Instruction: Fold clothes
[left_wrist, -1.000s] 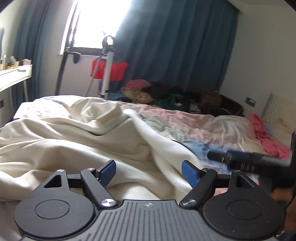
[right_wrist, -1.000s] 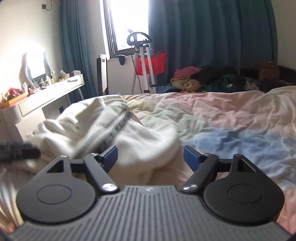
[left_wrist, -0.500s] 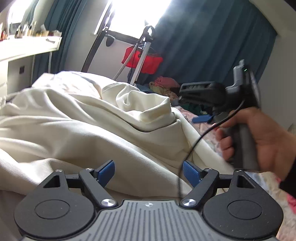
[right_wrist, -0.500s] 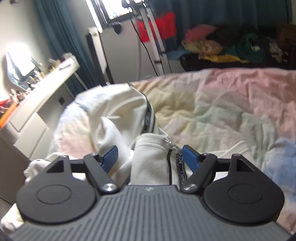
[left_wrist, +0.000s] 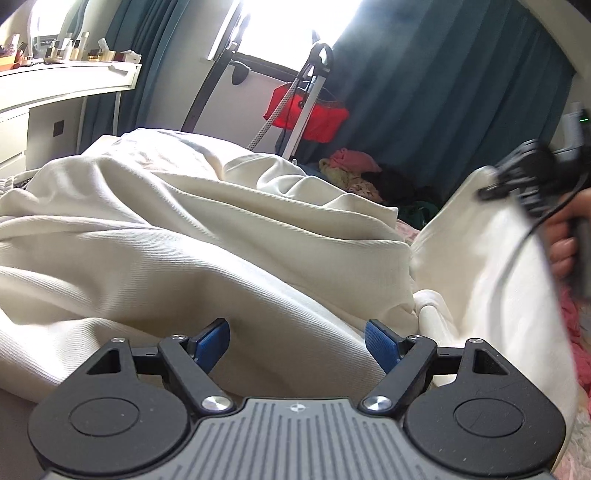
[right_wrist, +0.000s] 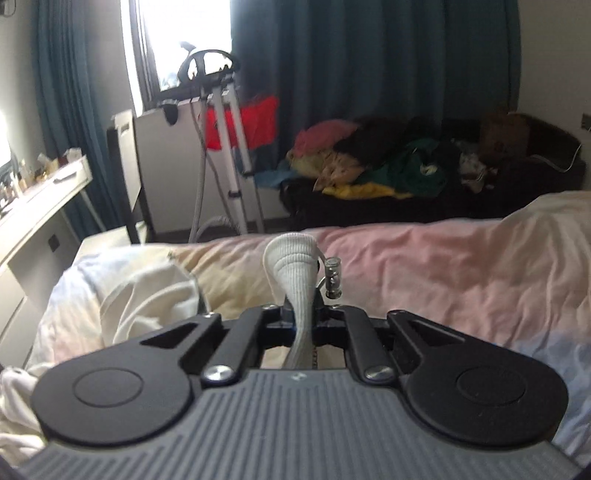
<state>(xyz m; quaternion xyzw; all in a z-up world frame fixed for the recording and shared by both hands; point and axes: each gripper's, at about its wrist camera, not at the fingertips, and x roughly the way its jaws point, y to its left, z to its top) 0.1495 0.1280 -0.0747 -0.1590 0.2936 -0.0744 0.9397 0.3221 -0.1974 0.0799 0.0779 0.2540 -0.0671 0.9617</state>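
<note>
Right gripper lifts a ribbed edge of the cream zip-up garment, left waits open

Left wrist view: the left gripper (left_wrist: 297, 341) hangs with fingers apart over the cream ribbed knit garment (left_wrist: 207, 236), crumpled across the frame's middle on the pastel bedsheet (right_wrist: 443, 266). Right wrist view: the right gripper (right_wrist: 301, 314) has just closed – clamped on the garment's ribbed edge (zip pull beside it). Next, I judge, the left needs a matching corner.

Ahead of me, dark teal curtains (right_wrist: 369, 81) flank a bright window (left_wrist: 291, 33). A white-legged garment steamer stand (right_wrist: 229, 147) carries a red cloth (right_wrist: 255, 122). A mixed heap of coloured clothes (right_wrist: 369, 166) lies on a dark couch (right_wrist: 517, 192). A white dressing table (left_wrist: 55, 92) bears small bottles (left_wrist: 70, 48) along its top. The pastel bedsheet (right_wrist: 443, 266) covers the bed to its far edge.
</note>
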